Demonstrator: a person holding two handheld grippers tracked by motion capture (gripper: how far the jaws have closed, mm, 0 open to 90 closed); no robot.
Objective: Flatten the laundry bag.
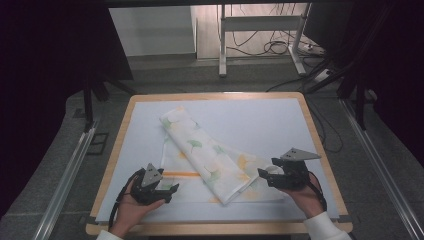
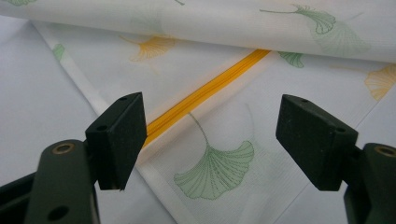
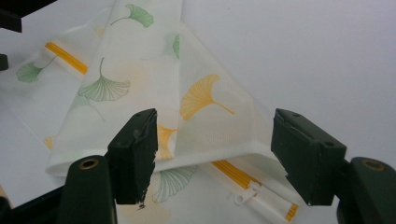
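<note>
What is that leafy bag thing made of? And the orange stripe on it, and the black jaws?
The leafy bag looks like thin white woven cloth: it folds softly, and a fine mesh-like weave shows up close. The orange stripe is a zipper, probably plastic, with a white pull. The right gripper has matte black jaws that look like hard plastic, one with a chipped pad edge; the material is not certain.

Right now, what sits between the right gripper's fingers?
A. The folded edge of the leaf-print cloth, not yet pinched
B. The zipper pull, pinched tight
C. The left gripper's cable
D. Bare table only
A: in the right gripper view, the right gripper stands wide open, with the folded edge of the leaf-print cloth lying between its fingers and neither one pressing on it; the white zipper pull lies lower, untouched.
</note>
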